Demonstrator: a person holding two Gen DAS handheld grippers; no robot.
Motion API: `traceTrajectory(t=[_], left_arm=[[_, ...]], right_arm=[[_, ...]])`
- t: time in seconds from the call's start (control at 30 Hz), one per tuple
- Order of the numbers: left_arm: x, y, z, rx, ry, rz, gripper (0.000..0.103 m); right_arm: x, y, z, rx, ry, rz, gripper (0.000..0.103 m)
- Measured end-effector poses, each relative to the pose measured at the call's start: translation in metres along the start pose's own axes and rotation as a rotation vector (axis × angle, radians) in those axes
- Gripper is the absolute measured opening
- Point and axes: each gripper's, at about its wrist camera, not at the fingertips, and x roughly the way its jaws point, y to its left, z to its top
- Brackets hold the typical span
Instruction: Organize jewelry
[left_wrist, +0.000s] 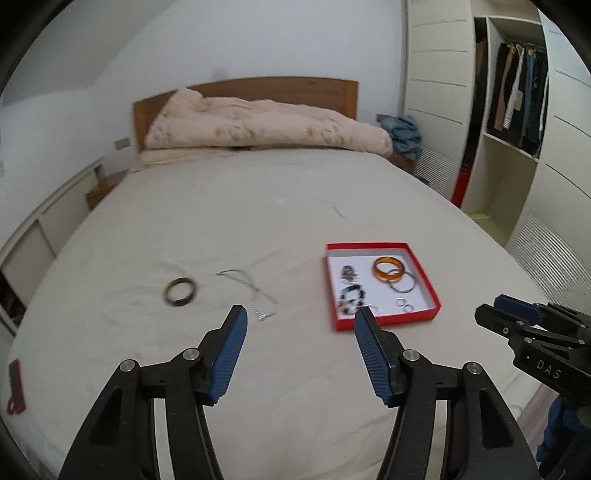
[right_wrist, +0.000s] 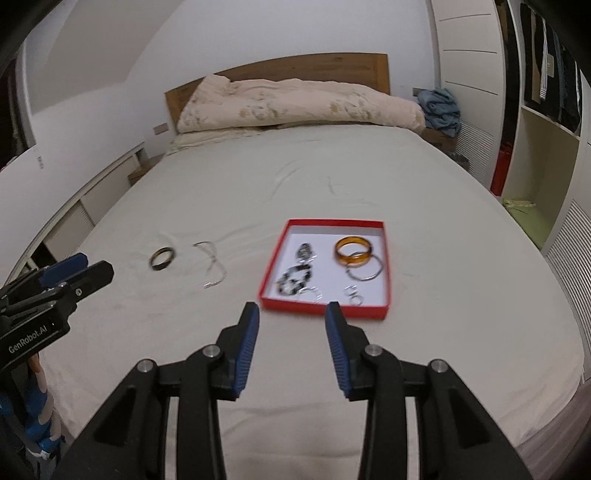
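Observation:
A red box lies on the bed and holds an amber bangle, a silver hoop, beaded pieces and small rings. Left of it on the sheet lie a dark bangle and a thin silver chain. My left gripper is open and empty, just short of the chain and box. My right gripper is open and empty, in front of the box.
The bed sheet stretches to a folded quilt and wooden headboard. A wardrobe stands to the right. A red item lies at the bed's left edge.

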Motion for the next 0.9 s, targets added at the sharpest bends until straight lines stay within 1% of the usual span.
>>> traceTrajectory(t=[0.2,0.4,0.5,0.7,0.83,0.9], left_arm=[[-0.041,0.029,-0.025,-0.044,-0.040,0.075,0.060],[-0.069,0.048,-0.041,-0.068,-0.075,0.125,0.061],[-0.076,0.054,-0.044,-0.075,-0.094,0.146,0.061],[-0.073,0.071,-0.044,-0.098,-0.107,0.171,0.061],[-0.061,0.081,-0.042,-0.114,-0.101,0.193,0.065],[-0.052,0.085,-0.040,-0.113,-0.092,0.203,0.065]], right_arm=[[-0.023,0.045,-0.023,-0.052,-0.010,0.040,0.035],[-0.037,0.081,-0.035,-0.110,-0.023,0.082,0.035],[-0.040,0.096,-0.037,-0.134,-0.027,0.097,0.035],[-0.037,0.115,-0.035,-0.161,-0.037,0.118,0.035],[-0.026,0.121,-0.033,-0.158,-0.031,0.131,0.036],[-0.014,0.122,-0.031,-0.154,-0.022,0.138,0.036]])
